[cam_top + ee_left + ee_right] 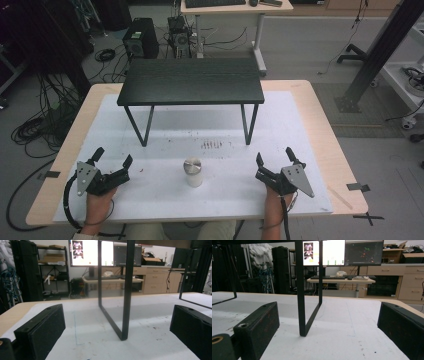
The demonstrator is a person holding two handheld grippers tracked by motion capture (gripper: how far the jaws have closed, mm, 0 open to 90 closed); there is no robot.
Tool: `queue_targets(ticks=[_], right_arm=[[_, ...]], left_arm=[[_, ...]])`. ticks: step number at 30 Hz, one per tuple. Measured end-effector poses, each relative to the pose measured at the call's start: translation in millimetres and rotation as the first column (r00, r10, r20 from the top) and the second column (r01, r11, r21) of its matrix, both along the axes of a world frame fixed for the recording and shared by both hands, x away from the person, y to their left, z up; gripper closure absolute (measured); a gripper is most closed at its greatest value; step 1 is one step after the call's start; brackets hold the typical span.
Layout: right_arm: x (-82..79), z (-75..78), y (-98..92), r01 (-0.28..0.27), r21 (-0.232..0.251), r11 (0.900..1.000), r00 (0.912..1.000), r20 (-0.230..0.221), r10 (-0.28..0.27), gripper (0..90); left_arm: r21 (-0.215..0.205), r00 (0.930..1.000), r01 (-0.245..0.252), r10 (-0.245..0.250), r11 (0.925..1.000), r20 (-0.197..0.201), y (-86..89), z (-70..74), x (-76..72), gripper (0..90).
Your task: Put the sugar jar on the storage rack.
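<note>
White mat (165,200) covers most of a light wood table (325,150) in the high view. Lower left of the frame: left gripper (113,159), held by a hand (98,202), resting on the mat with its jaws spread wide, nothing between them; a black cable loops off it toward the table edge. Lower middle: small white jar (193,173) with a silver lid, upright on the mat, between the two grippers and well apart from both. Above it, centre of frame, a black low stand (191,81) with thin metal legs sits on the mat; small dark specks (211,144) lie on the mat just in front of it. Lower right: right gripper (274,157), held by the other hand (273,199), jaws also released and wide, grey plate on top, empty. Left gripper view: two black jaws at lower left and lower right corners, far apart, one stand leg (126,290) upright in the middle, monitor (91,252) and desk (112,280) in the upper background. Right gripper view: jaws likewise at both lower corners, gaping, stand leg (300,290) left of centre, monitors (343,252) at top, drawers (402,282) at right.
</note>
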State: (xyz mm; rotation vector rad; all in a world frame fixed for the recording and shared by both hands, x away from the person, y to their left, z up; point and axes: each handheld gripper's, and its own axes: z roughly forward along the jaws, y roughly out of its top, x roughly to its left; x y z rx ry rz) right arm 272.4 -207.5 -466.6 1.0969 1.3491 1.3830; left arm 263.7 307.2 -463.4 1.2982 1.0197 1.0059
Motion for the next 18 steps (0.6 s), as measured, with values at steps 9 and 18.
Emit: queue_targets(ticks=[9, 18], right_arm=[[0.7, 0.0, 1.1, -0.015, -0.009, 1.0, 0.9998, -0.011, 0.015, 6.0], [1.2, -0.1, 1.0, -0.013, -0.01, 1.0, 0.9998, -0.015, 0.013, 5.1]], left_arm=[[0.0, 1.0, -0.001, 0.001, 1.0, 0.0, 0.0, 0.0, -0.1, 0.2], [-0.001, 1.0, -0.002, 0.002, 1.0, 0.0, 0.0, 0.0, 0.0, 0.2]])
